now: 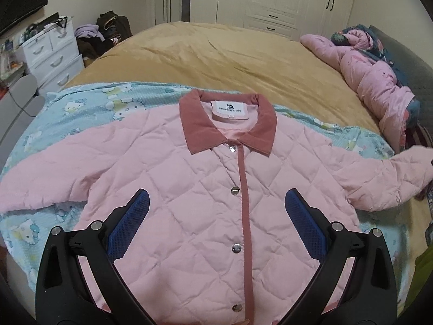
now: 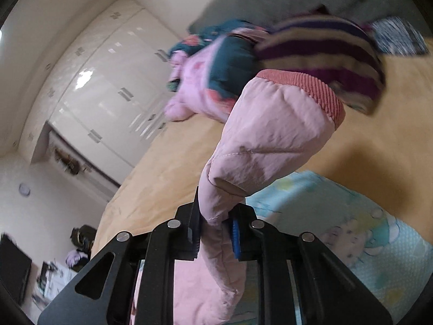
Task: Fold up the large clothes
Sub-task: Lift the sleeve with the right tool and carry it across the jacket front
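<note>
Left wrist view: the quilted pink jacket (image 1: 211, 189) with a dusty-rose corduroy collar is laid flat, front up, on a light blue cartoon-print blanket (image 1: 81, 108) over the tan bed cover (image 1: 216, 59), and the left gripper (image 1: 216, 203) is held above it, spread wide. In the right wrist view, the pink sleeve (image 2: 259, 135) with a ribbed rose cuff is pinched by the right gripper (image 2: 213, 230) and is lifted off the bed.

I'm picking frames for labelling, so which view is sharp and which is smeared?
Left wrist: sharp, evenly lit, fisheye bending the bed's edges; pink jacket crisp. Right wrist: motion blur on the striped garment and wardrobe, with glare on its doors; the gripped sleeve stays fairly clear.
</note>
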Demonstrator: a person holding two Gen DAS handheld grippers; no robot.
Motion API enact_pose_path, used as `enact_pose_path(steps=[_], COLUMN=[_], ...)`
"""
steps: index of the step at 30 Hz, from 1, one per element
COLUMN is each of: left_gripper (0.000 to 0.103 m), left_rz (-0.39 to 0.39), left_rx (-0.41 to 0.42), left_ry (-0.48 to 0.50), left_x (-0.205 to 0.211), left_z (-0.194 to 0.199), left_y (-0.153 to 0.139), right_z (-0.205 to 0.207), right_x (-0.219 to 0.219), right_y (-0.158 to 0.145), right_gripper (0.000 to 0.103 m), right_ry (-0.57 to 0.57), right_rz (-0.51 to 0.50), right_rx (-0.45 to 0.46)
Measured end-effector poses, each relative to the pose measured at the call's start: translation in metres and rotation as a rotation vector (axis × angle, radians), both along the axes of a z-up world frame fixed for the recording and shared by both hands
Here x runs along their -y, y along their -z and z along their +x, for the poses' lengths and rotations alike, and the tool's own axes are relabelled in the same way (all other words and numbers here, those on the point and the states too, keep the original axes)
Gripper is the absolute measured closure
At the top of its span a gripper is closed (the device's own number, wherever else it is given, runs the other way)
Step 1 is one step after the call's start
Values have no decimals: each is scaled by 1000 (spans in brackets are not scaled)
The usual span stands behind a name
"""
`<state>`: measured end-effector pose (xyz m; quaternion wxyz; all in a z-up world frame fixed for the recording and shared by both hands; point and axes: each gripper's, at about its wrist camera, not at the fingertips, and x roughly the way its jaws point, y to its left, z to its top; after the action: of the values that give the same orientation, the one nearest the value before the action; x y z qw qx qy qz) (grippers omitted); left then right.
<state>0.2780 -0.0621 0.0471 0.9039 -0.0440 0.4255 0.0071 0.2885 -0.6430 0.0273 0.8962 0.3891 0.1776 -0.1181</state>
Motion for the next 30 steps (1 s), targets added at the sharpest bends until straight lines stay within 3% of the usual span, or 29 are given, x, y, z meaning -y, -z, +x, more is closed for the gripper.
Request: enact_pose_path(steps=[10, 20, 30], left_gripper=[9, 9, 9], left_rz=[-52, -93, -146], left_rx=[37, 52, 65], left_ry=[22, -7, -39], left_x=[-13, -39, -79], left_z=[-9, -14, -4], left_y=[-21, -33, -37], right_z=[34, 49, 55], right_x=[-68, -139, -225], right_y=[-62, -92, -114], right_gripper=[87, 87, 87], right_ry=[-153, -282, -426], right_rz=[-189, -327, -386], right_rx=[42, 94, 179])
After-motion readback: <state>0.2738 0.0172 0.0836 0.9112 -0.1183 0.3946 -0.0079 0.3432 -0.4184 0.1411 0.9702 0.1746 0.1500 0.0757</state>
